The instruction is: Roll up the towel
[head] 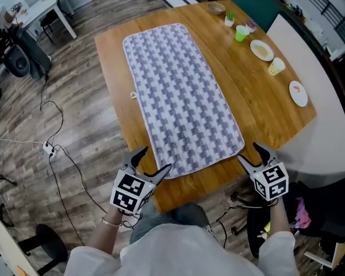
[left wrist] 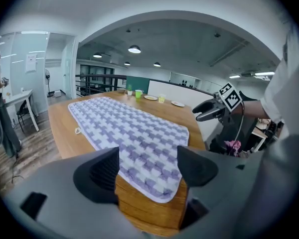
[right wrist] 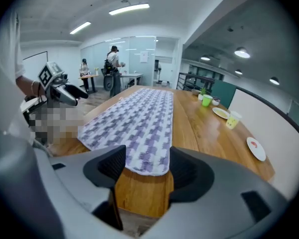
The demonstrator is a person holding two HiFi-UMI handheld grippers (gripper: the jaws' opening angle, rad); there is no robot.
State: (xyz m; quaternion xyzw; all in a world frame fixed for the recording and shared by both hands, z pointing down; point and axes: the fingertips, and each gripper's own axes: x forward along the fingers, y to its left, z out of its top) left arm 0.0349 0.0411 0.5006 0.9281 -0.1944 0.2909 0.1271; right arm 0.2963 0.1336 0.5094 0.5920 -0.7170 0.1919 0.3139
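I am holding the left gripper and the right gripper at the near edge of the wooden desk, one at each near corner of the towel. The towel, checked in purple and white, is lying flat and fully unrolled, stretching away from my fingers along the length of the desk.

On the left, my fingers are standing fairly wide apart. Nothing is pressed between them. The towel's near-left corner is lying just ahead of the fingertips, with a bare strip of desk edge showing below it in the gap.

On the right, my fingers are standing at a narrower, half-open spread, also gripping nothing. The towel's near-right corner is sitting just beyond the fingertips and lined up with the gap between them. From the head view, I cannot tell whether either set of fingertips is touching the cloth.

Far ahead of my right fingers and off to their right, a green cup, a plate, a yellow cup and a white plate with a red spot are sitting along the desk's edge, well apart from the towel.
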